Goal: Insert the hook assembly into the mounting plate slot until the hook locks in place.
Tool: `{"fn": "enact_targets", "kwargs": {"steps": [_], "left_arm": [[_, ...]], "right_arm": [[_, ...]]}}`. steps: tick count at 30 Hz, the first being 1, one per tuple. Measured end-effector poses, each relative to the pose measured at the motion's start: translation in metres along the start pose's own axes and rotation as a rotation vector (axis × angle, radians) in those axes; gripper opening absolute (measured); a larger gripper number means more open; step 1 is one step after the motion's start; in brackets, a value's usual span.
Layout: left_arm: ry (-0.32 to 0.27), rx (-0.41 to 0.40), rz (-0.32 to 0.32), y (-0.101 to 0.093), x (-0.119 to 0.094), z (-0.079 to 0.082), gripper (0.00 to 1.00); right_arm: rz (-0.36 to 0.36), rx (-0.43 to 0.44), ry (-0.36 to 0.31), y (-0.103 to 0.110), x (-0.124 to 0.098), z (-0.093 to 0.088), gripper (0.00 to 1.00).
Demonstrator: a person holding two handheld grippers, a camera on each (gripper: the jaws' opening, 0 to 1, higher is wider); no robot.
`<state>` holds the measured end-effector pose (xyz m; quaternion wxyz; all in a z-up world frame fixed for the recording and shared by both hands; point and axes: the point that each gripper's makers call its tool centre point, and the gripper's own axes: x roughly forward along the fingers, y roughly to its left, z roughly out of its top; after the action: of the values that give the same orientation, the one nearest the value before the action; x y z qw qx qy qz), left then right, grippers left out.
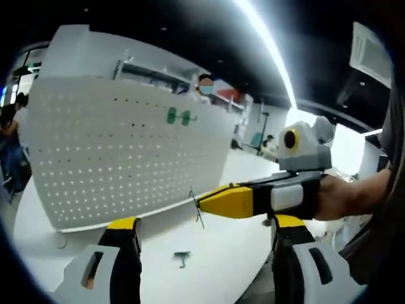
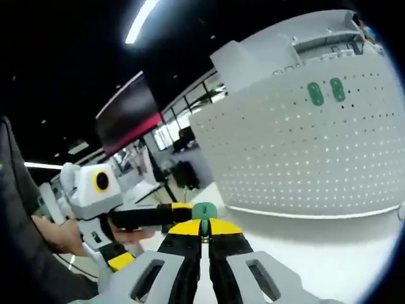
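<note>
Left gripper view: the left gripper (image 1: 201, 253) rises from 6 o'clock, its two yellow-tipped black jaws spread wide with bare table between them, gripping nothing.

Right gripper as seen there: the right gripper (image 1: 201, 204) comes in from 3 o'clock, held by a hand (image 1: 342, 197); its yellow jaw tips are pressed together on a thin wire hook (image 1: 195, 206) that sticks out at the tip, near the centre of the picture.

Mounting plate: a white perforated panel (image 1: 120, 149) stands upright on the white table (image 1: 221, 266) at about 10 o'clock; two green pieces (image 1: 178, 116) sit side by side on its upper face (whether they are hooks or clips I cannot tell).

Loose piece: a small dark hook part (image 1: 183, 257) lies flat on the table at 6 o'clock, between the left gripper's jaws but farther out, touching neither.

Hook and plate: the held hook is just in front of the panel's lower right corner, apart from it; it is not in any slot.

Right gripper view: the right gripper (image 2: 204, 233) rises from 6 o'clock with jaws closed to a narrow slit, a green-headed hook (image 2: 204, 211) pinched at the tips.

Panel there: the perforated panel (image 2: 304, 152) fills 1 to 3 o'clock, with the green pieces (image 2: 326, 92) near its top.

Left gripper there: the left gripper (image 2: 180, 214) reaches in from 9 o'clock, held by a hand (image 2: 60, 235); its jaw state cannot be told from this angle.
</note>
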<state>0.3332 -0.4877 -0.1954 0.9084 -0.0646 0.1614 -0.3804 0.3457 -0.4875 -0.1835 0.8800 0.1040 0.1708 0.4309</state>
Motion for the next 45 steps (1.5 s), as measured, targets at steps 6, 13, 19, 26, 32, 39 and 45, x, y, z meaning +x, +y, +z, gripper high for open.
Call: {"fn": "enact_targets", "kwargs": {"steps": [6,13,19,26,32,39,45], "left_arm": [[-0.003,-0.029,0.026,0.003,-0.002,0.002,1.00],[0.007,-0.036,0.021,0.002,-0.005,0.002,1.00],[0.002,-0.034,0.016,-0.002,-0.006,0.006,1.00],[0.002,-0.043,0.010,-0.005,-0.005,0.008,1.00],[0.000,-0.048,0.018,-0.003,-0.007,0.010,1.00],[0.001,-0.067,0.013,-0.007,-0.006,0.009,1.00],[0.002,0.005,0.048,-0.006,-0.009,0.008,1.00]], "right_arm": [[-0.003,-0.061,-0.009,0.001,0.001,0.005,0.00],[-0.049,-0.102,-0.023,-0.006,0.000,0.008,0.00],[-0.117,-0.144,-0.065,-0.017,-0.004,0.020,0.00],[-0.169,-0.163,-0.084,-0.027,-0.004,0.027,0.00],[-0.214,-0.180,-0.098,-0.039,-0.004,0.033,0.00],[-0.267,-0.195,-0.119,-0.055,-0.003,0.042,0.00],[-0.316,-0.204,-0.159,-0.072,-0.001,0.056,0.00]]}}
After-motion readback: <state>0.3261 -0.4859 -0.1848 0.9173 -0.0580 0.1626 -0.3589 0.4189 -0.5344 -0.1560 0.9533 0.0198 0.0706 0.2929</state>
